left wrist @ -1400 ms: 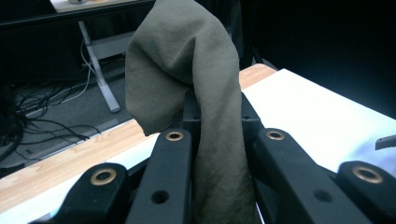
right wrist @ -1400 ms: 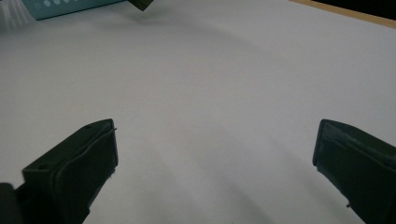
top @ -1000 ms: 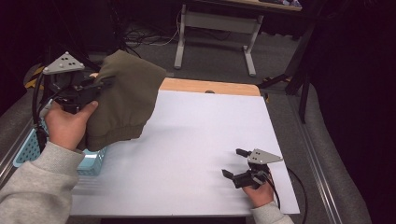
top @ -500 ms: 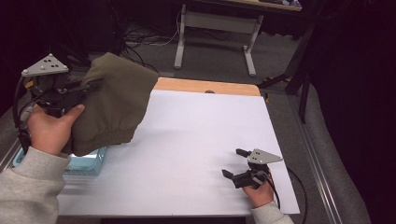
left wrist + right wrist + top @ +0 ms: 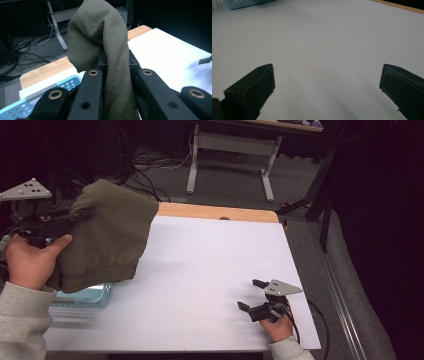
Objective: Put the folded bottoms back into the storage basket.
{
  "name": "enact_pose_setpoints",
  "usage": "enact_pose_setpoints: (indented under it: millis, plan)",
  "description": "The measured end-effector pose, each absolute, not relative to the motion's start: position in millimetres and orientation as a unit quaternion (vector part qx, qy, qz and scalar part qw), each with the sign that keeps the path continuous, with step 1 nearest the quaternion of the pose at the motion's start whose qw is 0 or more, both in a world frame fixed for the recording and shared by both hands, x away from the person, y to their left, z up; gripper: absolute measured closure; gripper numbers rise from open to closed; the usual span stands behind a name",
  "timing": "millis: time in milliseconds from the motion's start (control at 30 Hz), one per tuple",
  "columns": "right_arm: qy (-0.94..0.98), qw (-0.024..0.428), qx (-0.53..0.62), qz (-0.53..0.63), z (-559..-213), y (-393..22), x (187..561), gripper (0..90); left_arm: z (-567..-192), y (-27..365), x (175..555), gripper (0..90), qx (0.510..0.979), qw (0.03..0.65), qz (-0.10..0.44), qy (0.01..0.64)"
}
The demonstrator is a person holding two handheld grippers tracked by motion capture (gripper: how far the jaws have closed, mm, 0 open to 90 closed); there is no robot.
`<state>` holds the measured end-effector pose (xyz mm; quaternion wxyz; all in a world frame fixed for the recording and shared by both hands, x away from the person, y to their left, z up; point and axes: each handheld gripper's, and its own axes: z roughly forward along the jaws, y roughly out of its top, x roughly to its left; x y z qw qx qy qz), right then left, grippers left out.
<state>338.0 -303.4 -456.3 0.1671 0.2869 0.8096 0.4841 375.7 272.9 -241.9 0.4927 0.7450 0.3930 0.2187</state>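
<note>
An olive-green garment (image 5: 110, 237) hangs in the air over the table's left edge, held up by my left gripper (image 5: 86, 213), which is shut on a fold of it. In the left gripper view the cloth (image 5: 105, 47) is pinched between the black jaws and drapes over them. My right gripper (image 5: 251, 295) rests low on the white tabletop near the front right, open with nothing between its fingers (image 5: 254, 82). The white table surface (image 5: 324, 45) lies just ahead of it.
A light blue perforated basket (image 5: 85, 296) sits at the table's left edge below the garment, its rim (image 5: 30, 100) visible past the left jaws. A bare wooden strip (image 5: 215, 212) runs along the far table edge. Cables and a desk frame (image 5: 230, 150) are on the floor beyond.
My left gripper has lifted the garment higher and drawn it farther left, off the table's edge. The right gripper has stayed in place.
</note>
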Motion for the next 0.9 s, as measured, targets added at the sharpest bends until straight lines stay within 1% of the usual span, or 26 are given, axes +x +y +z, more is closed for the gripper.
enact_pose_setpoints:
  millis: [467, 900]
  plan:
    - [0.810, 0.167, 0.288, 0.483, -456.7, -303.1, 338.4, 0.3, -247.5, 307.8, 383.0, 80.8, 0.743, 0.475, 0.203, 0.426]
    - [0.810, 0.167, 0.288, 0.483, -456.7, -303.1, 338.4, 0.3, -260.6, 319.9, 396.8, 80.6, 0.744, 0.456, 0.199, 0.446]
